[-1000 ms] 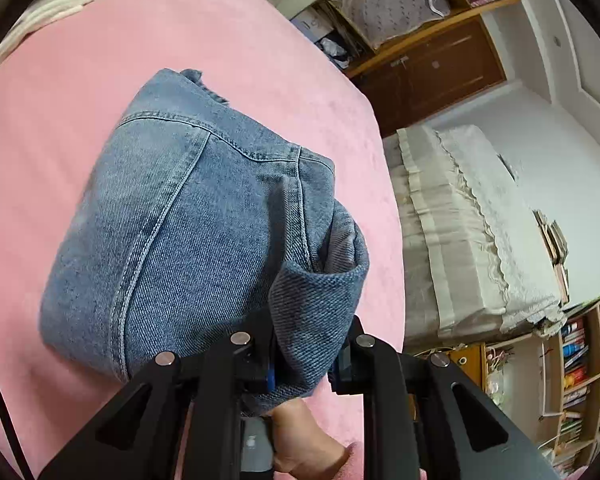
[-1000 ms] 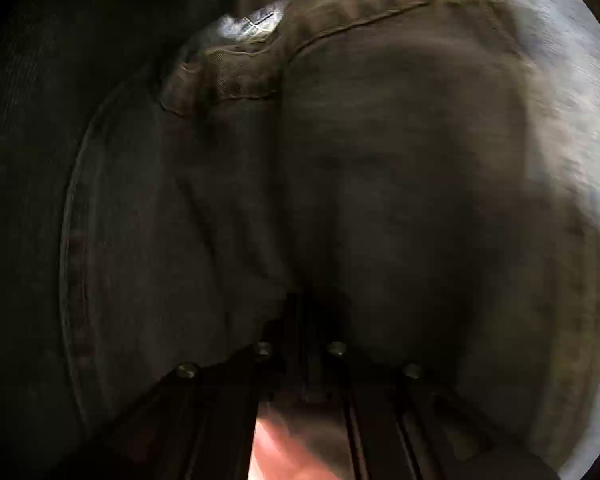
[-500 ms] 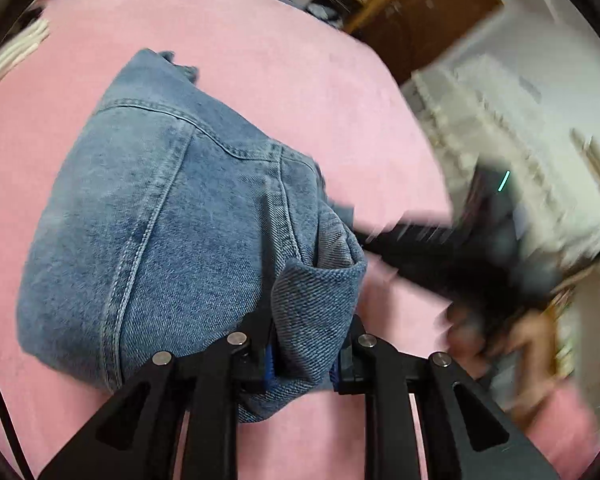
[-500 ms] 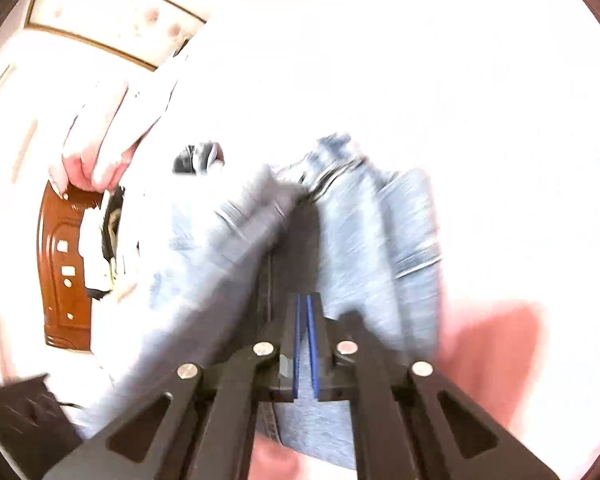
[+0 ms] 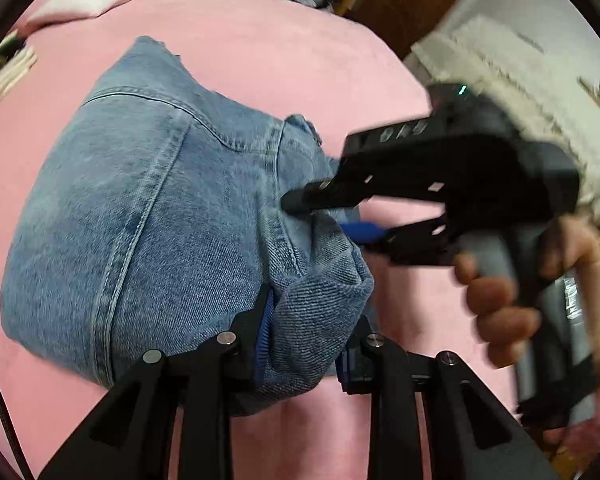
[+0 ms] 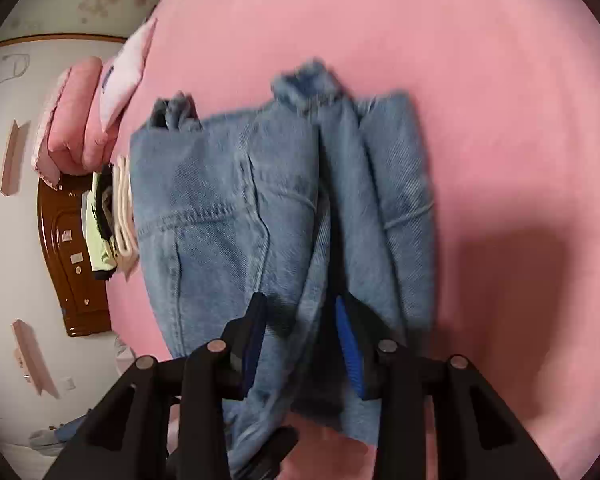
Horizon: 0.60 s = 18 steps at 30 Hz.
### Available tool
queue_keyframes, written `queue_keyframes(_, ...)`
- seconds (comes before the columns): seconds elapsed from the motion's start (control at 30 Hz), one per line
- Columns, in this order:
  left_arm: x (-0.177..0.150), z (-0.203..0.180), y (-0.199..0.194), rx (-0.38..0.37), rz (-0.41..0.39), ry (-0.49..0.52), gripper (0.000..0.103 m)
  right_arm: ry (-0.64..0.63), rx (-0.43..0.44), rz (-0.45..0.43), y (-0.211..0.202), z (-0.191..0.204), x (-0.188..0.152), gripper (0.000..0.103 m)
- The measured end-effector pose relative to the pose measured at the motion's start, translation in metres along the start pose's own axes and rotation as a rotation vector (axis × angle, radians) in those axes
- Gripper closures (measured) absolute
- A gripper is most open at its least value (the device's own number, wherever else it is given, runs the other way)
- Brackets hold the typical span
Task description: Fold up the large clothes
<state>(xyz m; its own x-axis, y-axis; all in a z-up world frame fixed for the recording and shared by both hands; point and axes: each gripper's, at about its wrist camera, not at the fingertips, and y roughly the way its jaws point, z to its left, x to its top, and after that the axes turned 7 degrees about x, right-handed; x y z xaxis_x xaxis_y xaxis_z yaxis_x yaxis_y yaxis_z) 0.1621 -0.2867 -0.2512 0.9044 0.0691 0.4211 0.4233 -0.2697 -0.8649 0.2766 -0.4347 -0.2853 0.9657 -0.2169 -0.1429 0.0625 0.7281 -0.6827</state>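
- While the folded denim garment (image 5: 148, 216) lies in a thick bundle on the pink bed (image 5: 284, 60), the left gripper (image 5: 304, 332) has a doubled fold of its near edge between its jaws.
- Its jaws have just been opening a little; the blue pads sit against either side of that fold, and whether they press on it I cannot tell.
- From the right, the right gripper (image 5: 332, 216) reaches in, held in a person's hand (image 5: 500, 304), its tips at the bundle's edge.
- Seen from the right wrist, the right gripper (image 6: 300, 340) has jaws that have just been opening; they stand apart, astride a ridge of the denim garment (image 6: 228, 208), the pads not touching it.
- A pink pillow (image 6: 76, 120) and some folded clothes (image 6: 116, 220) lie at the bed's far edge, beside a brown wooden headboard (image 6: 68, 272).
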Motion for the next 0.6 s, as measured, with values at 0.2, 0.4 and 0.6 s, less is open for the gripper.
queue_keyframes(0.2, -0.016, -0.007, -0.01, 0.016, -0.01, 0.077, 0.08, -0.05, 0.002, -0.058, 0.006, 0.027, 0.014, 0.07)
queue_keyframes(0.4, -0.008, -0.011, -0.023, -0.003, -0.018, 0.079, 0.079, -0.349, -0.138, -0.23, -0.019, 0.066, -0.003, 0.096)
queue_keyframes(0.6, -0.007, -0.003, -0.039, -0.047, 0.068, 0.092, 0.047, -0.416, -0.253, -0.319, -0.042, 0.056, -0.02, 0.096)
